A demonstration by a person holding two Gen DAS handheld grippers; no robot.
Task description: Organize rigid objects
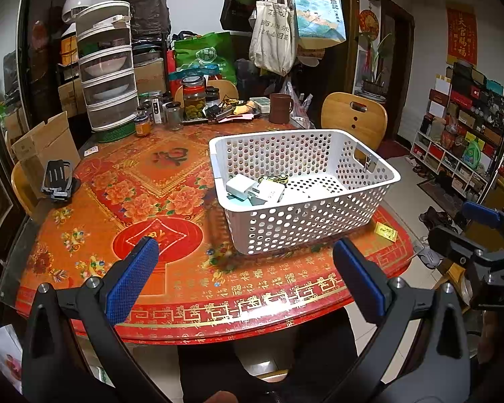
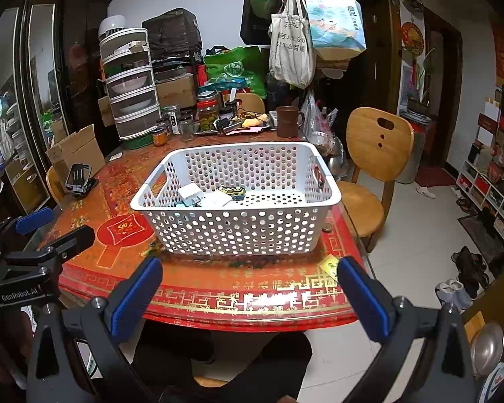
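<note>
Basket (image 2: 238, 201), white and perforated, sits on the tabletop (image 1: 171, 208) straight ahead of both hand-held grippers, its long side running across their line of reach. The right hand-held gripper (image 2: 250, 297) faces it squarely and looks the nearer; the left hand-held gripper (image 1: 245, 275) has it ahead and to its right. Both hang with jaws spread wide and nothing between them. Inside lie white charger plugs (image 1: 243, 186) and a small toy car (image 2: 232, 192), bunched toward the basket's left end. A small yellow packet (image 1: 385, 231) lies outside, just beside the basket's near right corner, likely the next pick for the right.
</note>
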